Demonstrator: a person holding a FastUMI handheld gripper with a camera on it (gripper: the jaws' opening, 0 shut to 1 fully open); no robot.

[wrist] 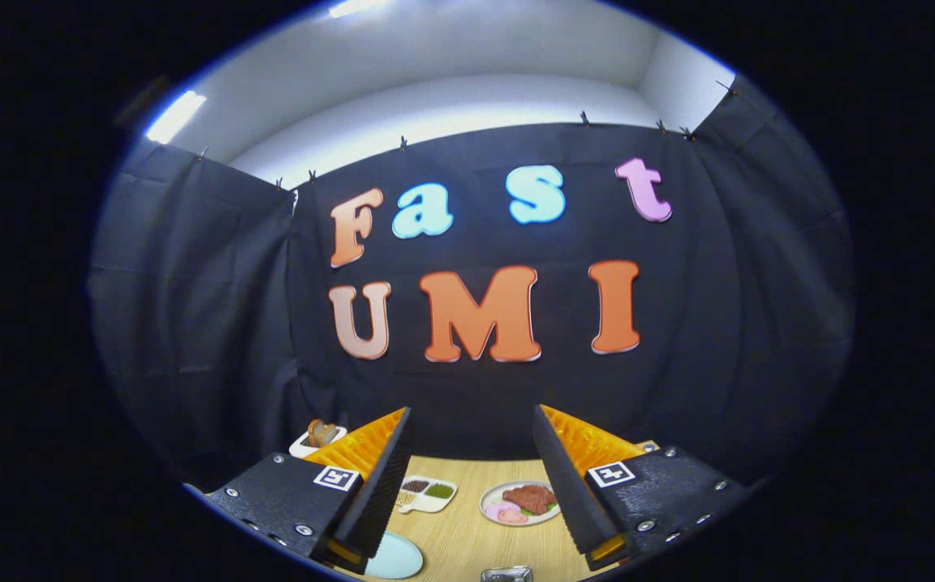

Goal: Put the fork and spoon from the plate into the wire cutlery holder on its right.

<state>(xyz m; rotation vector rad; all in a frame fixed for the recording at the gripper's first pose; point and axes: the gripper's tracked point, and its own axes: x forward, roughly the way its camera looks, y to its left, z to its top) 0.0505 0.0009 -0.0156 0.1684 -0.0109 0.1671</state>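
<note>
Hand-held gripper released, holding nothing, fingers spread above surface; beyond them one divided dish, one food plate.

From here I see the pale blue plate half hidden behind a finger, the metal thing cut off below, and the tray's food too small to identify.

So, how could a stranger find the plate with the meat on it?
Start at the light wooden table seen between the open claw fingers. The round white plate of dark red meat sits near the right finger; unlike the divided white tray beside it, it is round.
</note>
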